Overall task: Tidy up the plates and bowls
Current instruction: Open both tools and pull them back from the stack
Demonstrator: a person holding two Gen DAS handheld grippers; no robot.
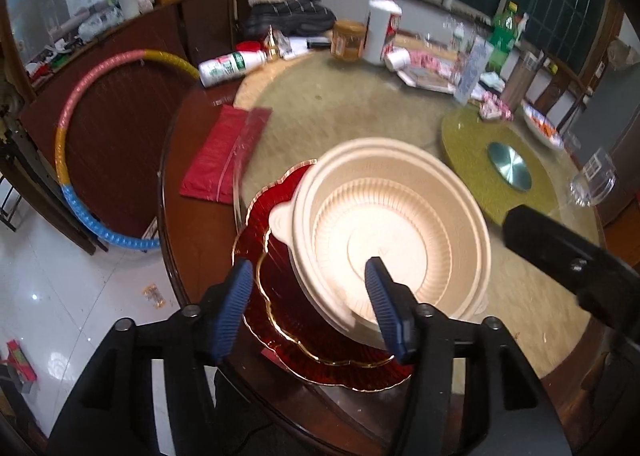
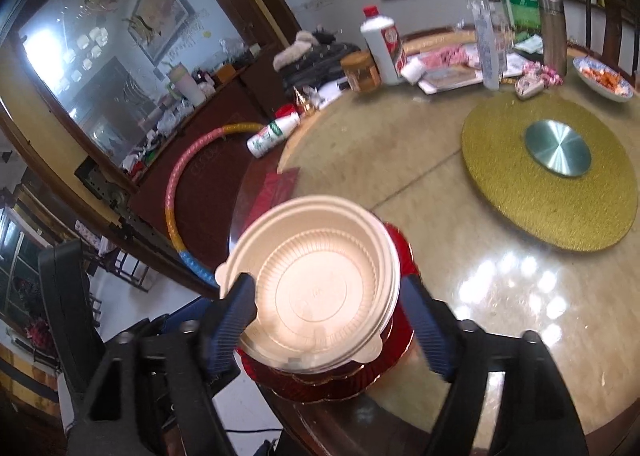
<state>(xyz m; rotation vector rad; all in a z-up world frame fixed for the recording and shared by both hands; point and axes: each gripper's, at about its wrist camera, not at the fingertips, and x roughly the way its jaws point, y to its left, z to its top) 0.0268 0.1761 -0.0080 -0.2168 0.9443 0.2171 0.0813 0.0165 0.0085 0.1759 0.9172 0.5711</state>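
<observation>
The bowls (image 1: 394, 232) look like matt cream plastic with fine ribs inside. Under them the plates (image 1: 280, 296) are glossy red glass with thin gold rims. The bench (image 2: 500, 296) is polished and mirror-bright, edged in dark wood. At right, the turntable (image 2: 560, 223) is rough, glittery gold around a brushed metal disc (image 2: 558, 147).
</observation>
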